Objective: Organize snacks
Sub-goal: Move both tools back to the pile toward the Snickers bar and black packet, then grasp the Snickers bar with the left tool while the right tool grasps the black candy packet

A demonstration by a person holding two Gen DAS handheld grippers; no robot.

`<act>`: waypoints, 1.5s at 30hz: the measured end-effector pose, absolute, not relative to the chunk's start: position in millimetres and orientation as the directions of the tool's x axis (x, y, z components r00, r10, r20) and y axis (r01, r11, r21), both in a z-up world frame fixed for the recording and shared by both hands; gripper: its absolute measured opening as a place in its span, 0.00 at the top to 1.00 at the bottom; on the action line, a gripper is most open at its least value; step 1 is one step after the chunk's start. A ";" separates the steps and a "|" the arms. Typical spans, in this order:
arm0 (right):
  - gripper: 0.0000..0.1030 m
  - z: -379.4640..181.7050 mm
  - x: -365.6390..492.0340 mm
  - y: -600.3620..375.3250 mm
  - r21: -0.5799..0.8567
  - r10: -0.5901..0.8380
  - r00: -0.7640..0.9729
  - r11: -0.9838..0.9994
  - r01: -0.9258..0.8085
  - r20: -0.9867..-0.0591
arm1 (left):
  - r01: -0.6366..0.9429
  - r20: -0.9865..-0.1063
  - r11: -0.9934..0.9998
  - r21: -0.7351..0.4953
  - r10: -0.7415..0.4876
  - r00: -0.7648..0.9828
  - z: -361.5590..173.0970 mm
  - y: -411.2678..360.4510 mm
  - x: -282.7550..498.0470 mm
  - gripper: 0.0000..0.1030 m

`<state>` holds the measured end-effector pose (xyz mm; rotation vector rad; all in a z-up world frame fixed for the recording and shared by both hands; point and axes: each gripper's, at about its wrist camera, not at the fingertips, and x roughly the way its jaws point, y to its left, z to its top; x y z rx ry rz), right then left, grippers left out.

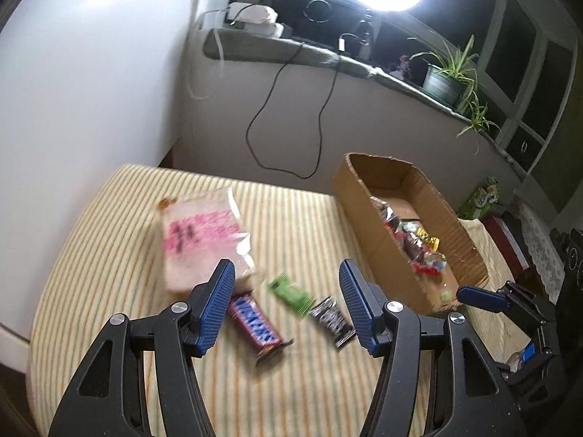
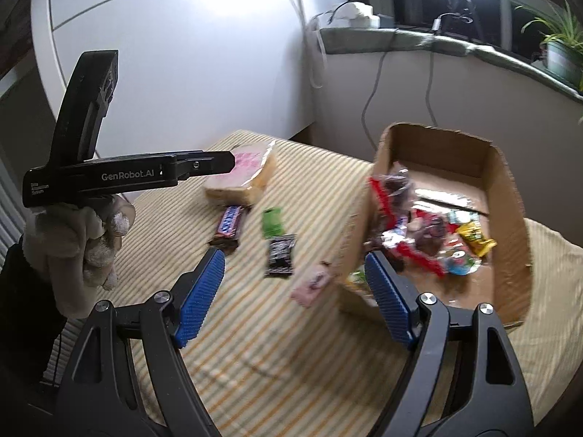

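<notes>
Both cameras sit on hand-held grippers and look forward and downward along their blue fingers, close above a striped table (image 1: 109, 255). The left wrist view faces the table's middle, with the cardboard box (image 1: 364, 211) at right of the frame. The right wrist view stands closer to this box (image 2: 510, 196). Both views share the loose snacks, the box and the windowsill (image 1: 291, 49).

I can read "GenRobot.AI" in white on the black body of the left gripper (image 2: 127, 176), just left of the wrapped bread (image 2: 242, 176). Just in front of that bread, the brown chocolate bar (image 2: 229, 226) carries blue Snickers lettering, blurred. Other wrappers are unreadable to me.
</notes>
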<state>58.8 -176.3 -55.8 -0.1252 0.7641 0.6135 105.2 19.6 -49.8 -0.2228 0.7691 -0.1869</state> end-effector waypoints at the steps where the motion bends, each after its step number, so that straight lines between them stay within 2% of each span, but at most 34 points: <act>1: 0.20 -58.1 58.1 -172.6 0.113 0.479 0.550 0.815 -0.568 -0.685 | 0.081 -0.669 0.959 -0.271 -0.248 0.701 -52.7 21.6 103.5 0.43; 3: 0.21 -64.0 56.5 -163.2 0.119 0.484 0.536 0.808 -0.577 -0.692 | 0.074 -0.676 0.958 -0.277 -0.249 0.693 -57.8 26.0 100.0 0.43; 7: 0.38 -75.3 55.7 -147.2 0.145 0.500 0.500 0.795 -0.589 -0.707 | 0.062 -0.692 0.952 -0.300 -0.262 0.672 -71.4 32.2 96.8 0.43; 9: 0.40 -82.0 56.9 -139.5 0.141 0.490 0.496 0.799 -0.585 -0.717 | 0.060 -0.699 0.948 -0.312 -0.272 0.661 -77.3 33.7 96.9 0.43; 17: 0.60 -114.5 72.9 -112.5 0.067 0.361 0.523 0.865 -0.497 -0.772 | 0.058 -0.723 0.945 -0.323 -0.286 0.629 -95.2 32.2 102.8 0.43; 22: 0.63 -126.6 84.5 -108.7 0.053 0.318 0.534 0.890 -0.453 -0.784 | 0.058 -0.733 0.947 -0.315 -0.282 0.620 -100.3 29.7 107.5 0.43; 37: 0.64 -141.1 101.9 -93.7 -0.002 0.261 0.535 0.898 -0.441 -0.803 | 0.042 -0.771 0.969 -0.245 -0.221 0.597 -116.6 15.9 122.9 0.45; 39: 0.64 -141.3 103.3 -93.8 -0.001 0.262 0.534 0.897 -0.442 -0.804 | 0.042 -0.778 0.973 -0.225 -0.206 0.594 -120.4 14.9 123.1 0.50; 40: 0.64 -141.0 103.0 -94.0 -0.003 0.260 0.534 0.897 -0.441 -0.804 | 0.041 -0.782 0.975 -0.219 -0.200 0.591 -122.0 15.0 123.1 0.56; 43: 0.64 -140.3 104.7 -93.6 -0.014 0.250 0.541 0.900 -0.436 -0.803 | 0.049 -0.779 0.975 -0.215 -0.201 0.594 -122.4 17.0 122.4 0.62; 45: 0.64 -141.0 105.8 -90.4 -0.034 0.238 0.547 0.897 -0.440 -0.803 | 0.058 -0.779 0.977 -0.207 -0.201 0.593 -122.4 17.3 121.1 0.63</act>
